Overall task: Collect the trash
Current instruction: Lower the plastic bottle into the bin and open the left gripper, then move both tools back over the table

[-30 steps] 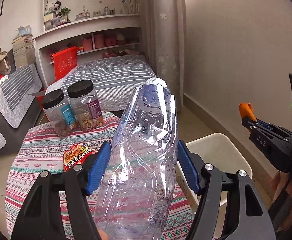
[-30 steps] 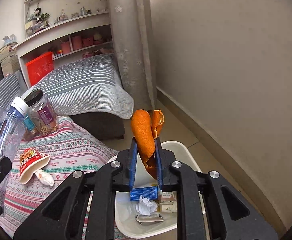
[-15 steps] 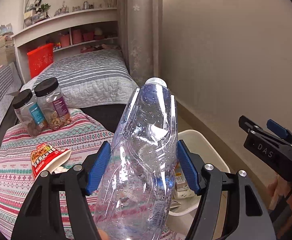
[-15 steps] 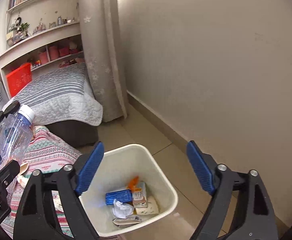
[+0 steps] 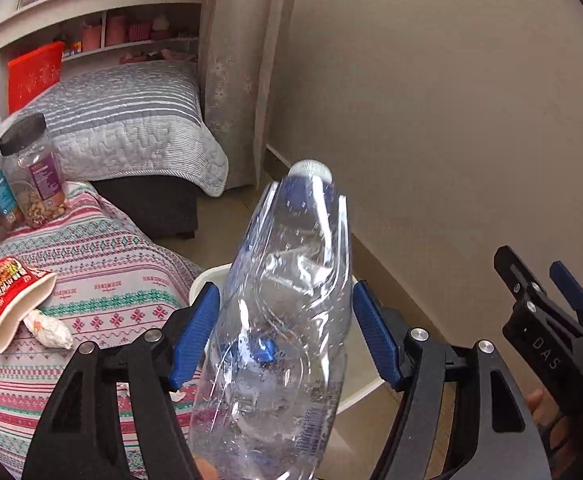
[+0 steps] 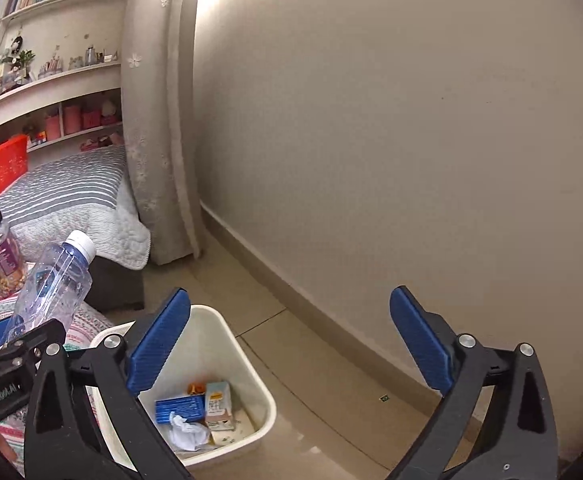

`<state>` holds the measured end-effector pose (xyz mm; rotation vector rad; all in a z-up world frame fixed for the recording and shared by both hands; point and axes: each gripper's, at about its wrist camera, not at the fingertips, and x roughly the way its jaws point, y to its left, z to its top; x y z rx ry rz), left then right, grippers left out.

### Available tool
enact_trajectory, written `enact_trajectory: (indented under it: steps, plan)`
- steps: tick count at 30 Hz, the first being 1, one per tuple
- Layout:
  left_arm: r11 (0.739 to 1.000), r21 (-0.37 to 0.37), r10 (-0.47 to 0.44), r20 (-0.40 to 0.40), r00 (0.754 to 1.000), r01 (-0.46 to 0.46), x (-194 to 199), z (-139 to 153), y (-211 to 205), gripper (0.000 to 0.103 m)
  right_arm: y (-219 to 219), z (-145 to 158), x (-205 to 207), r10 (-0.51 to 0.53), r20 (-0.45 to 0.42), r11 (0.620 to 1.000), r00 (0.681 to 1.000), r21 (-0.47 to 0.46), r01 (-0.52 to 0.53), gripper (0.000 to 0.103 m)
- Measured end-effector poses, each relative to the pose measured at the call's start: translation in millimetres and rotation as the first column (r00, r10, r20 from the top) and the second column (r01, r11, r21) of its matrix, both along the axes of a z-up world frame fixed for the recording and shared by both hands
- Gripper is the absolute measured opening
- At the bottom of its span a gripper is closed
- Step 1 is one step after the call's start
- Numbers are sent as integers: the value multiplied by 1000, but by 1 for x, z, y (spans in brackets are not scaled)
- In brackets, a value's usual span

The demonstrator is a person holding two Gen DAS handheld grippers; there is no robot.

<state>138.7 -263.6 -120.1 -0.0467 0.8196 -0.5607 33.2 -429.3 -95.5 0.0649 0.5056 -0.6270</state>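
My left jaws pinch a clear plastic bottle by its lower body, one blue pad on each side. The bottle tilts up and away from me, its white cap at the far end, and its body hangs in front of the white bin. From this side only a strip of the bin's rim shows past the bottle. A fingertip shows at the bottle's base, at the bottom edge of the left view.

My right jaws are spread wide and have just been opening. Nothing sits between the pads; I look through them at the floor, the baseboard and the bare wall. The bin stands on the floor below and to the left of them, close against the desk. Inside it lie a piece of orange peel, a blue box, a small carton and a crumpled tissue.

On the desk's patterned cloth a red paper cup lies on its side with a paper wad touching its mouth. Two black-lidded jars stand upright at the far edge of the desk, close together. Beyond them is the bed with a grey striped cover.
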Motion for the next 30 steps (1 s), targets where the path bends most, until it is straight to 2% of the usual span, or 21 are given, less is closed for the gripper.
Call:
enact_trajectory:
  steps: [4, 8, 11, 20, 30]
  plan:
    - [1000, -17, 4, 5, 1000, -4, 1, 3, 5, 77, -3, 0, -5, 1, 13, 1000, 1000, 29, -1, 96]
    - [999, 18, 47, 56, 997, -48, -5, 12, 11, 77, 0, 1, -2, 10, 26, 998, 1000, 63, -12, 96]
    - [990, 78, 105, 122, 987, -115, -11, 18, 17, 77, 7, 0, 1, 23, 30, 997, 999, 75, -25, 96]
    - [958, 147, 206, 237, 949, -245, -21, 30, 45, 85, 40, 2, 12, 85, 25, 993, 996, 75, -86, 96]
    - [917, 176, 310, 250, 917, -358, -14, 27, 99, 86, 87, 4, 36, 181, 14, 981, 983, 67, -182, 96]
